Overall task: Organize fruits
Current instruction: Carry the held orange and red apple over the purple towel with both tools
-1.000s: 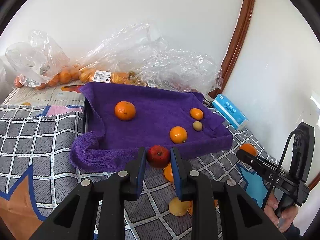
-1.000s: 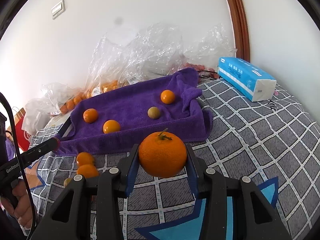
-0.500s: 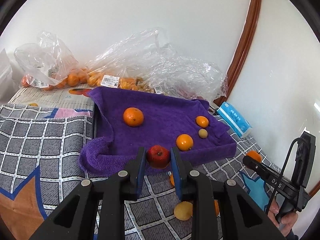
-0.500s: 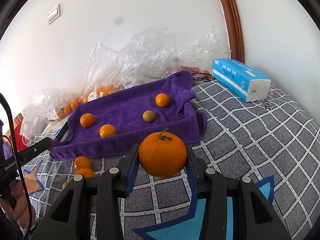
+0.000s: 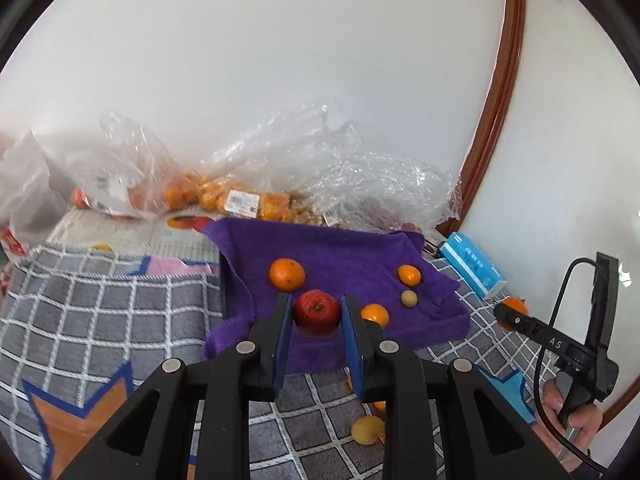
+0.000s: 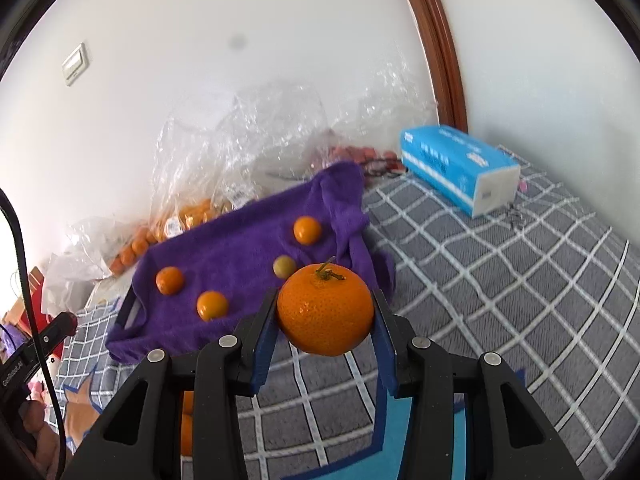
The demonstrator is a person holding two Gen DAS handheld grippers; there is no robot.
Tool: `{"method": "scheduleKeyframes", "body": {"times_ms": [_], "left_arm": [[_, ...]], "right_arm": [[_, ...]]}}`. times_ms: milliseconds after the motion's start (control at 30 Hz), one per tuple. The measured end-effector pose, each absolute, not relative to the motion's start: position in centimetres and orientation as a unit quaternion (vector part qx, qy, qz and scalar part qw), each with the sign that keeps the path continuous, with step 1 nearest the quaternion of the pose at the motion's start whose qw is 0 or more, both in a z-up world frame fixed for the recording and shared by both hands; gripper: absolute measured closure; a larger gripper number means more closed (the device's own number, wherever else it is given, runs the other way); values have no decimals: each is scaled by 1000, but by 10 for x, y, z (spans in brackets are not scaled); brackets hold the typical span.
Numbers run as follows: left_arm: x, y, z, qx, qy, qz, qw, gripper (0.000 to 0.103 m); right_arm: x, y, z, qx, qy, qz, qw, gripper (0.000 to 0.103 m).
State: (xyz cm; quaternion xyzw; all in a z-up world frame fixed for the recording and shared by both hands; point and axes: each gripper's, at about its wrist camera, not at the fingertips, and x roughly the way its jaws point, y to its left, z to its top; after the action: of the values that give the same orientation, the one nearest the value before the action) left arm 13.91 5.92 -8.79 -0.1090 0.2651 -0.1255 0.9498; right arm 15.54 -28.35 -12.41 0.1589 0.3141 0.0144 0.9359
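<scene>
Black fingers with blue pads make up the left gripper [image 5: 316, 316], which is clamped on a red apple [image 5: 317, 312] at the centre of the left wrist view, held in the air over the near edge of a purple towel [image 5: 344, 256]. On the towel lie a large orange [image 5: 287, 274] just above the apple, a small orange [image 5: 409, 275] to the right, a small greenish fruit [image 5: 409, 299] below that, and another orange [image 5: 374, 315] beside the right finger. A yellow fruit [image 5: 367, 430] lies on the checked blanket [image 5: 112, 312] at lower centre. Clear bags [image 5: 280, 176] of oranges are piled behind the towel against the wall, and a blue tissue pack [image 5: 472, 270] lies at right.

In the right wrist view, the right gripper [image 6: 325, 316] is clamped on a stemmed tangerine [image 6: 325, 309] at frame centre, off the blanket and near the towel's right corner. A hand [image 5: 576, 416] holds this gripper's handle at the lower right of the left view.
</scene>
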Motion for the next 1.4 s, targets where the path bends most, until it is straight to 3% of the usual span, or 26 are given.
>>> {"method": "scheduleKeyframes", "body": {"times_ms": [300,533,800,1400], "left_arm": [[170,67,-60,-120,262,-101,952,80],[201,66,-84,-125,267,-86,952,80],[214,67,-126,-125,287,-83,946,80],[228,68,-144,-135,302,-77,940,80]], "right_arm": [[186,-256,-84,120,277,37,953,60],[220,-232,-78,98,273,57,955,60],[245,-216,-104,86,267,60,958,60],[263,-238,-136,89,299,51,949,60]]}}
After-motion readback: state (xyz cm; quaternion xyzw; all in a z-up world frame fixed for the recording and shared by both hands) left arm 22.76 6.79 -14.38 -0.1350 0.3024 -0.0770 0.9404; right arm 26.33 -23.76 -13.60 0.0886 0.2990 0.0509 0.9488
